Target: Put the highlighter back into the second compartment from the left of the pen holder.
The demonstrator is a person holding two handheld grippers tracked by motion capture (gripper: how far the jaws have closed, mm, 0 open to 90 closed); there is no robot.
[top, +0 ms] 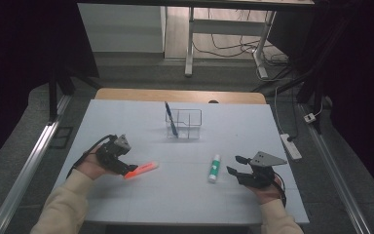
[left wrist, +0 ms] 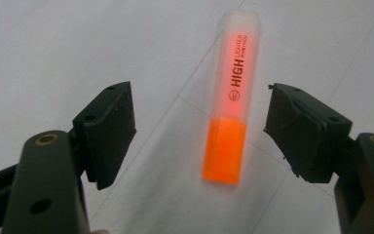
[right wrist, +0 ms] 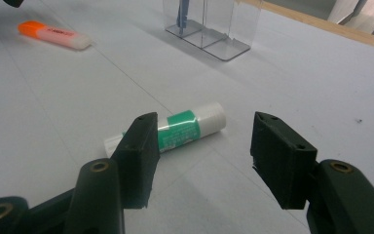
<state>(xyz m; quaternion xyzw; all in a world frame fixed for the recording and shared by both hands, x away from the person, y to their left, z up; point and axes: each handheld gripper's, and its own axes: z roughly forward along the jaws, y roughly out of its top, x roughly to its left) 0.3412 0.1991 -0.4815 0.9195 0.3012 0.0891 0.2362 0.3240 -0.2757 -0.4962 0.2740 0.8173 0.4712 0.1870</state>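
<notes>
Tidying pens into clear organizer (top: 184, 124) looks barely begun — blue pen (top: 170, 118) already stands in its left compartment. Orange highlighter (left wrist: 231, 105) lies flat between spread jaws of left gripper (left wrist: 199, 131), untouched, not yet grasped. Right gripper (right wrist: 202, 156) released too, glue stick (right wrist: 175, 129) lying just beyond its jaws. Both items left to move; organizer well ahead of both grippers. Surface — white table (top: 126, 122), wooden far edge. Dim room, desk legs, cables behind.

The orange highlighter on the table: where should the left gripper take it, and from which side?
Probably across the middle of the highlighter, coming down from above. It lies flat, pointing straight away between the open left gripper jaws, so its long flat sides already face the pads.
</notes>
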